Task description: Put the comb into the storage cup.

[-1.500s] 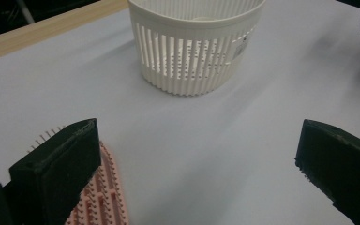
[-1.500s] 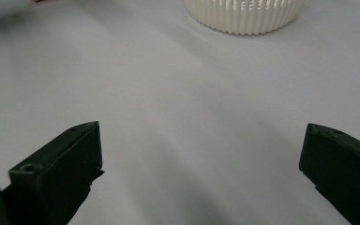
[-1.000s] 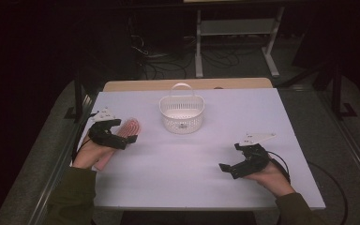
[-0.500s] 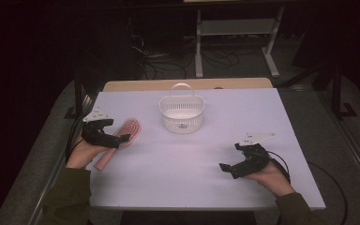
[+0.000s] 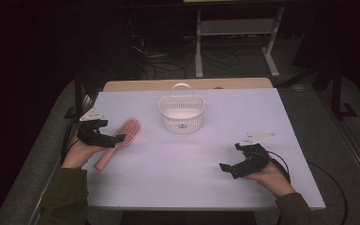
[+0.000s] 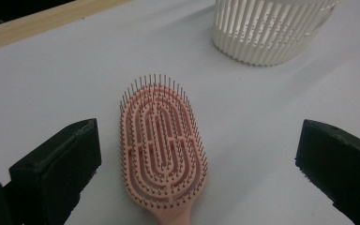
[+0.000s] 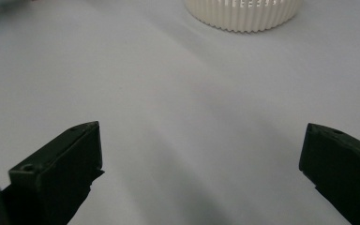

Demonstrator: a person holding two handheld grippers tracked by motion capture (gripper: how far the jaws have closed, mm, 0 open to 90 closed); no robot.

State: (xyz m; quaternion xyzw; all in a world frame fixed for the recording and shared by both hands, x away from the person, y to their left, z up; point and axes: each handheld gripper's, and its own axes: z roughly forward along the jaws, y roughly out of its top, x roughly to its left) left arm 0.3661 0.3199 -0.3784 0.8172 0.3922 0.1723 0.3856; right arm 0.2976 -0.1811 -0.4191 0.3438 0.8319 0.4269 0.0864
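The pink brush [image 6: 161, 154] is lying bristles-up on the table [image 5: 206, 187], left of the basket [image 5: 182, 113]. The left gripper [image 5: 115, 139] is hovering over its handle, jaws gaping wide. The right gripper [image 5: 228, 168] is resting well right of the brush, likewise spread wide.

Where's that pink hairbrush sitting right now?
In the high view the pink hairbrush lies bristles up on the left side of the table, just ahead of the left gripper and left of the white basket.
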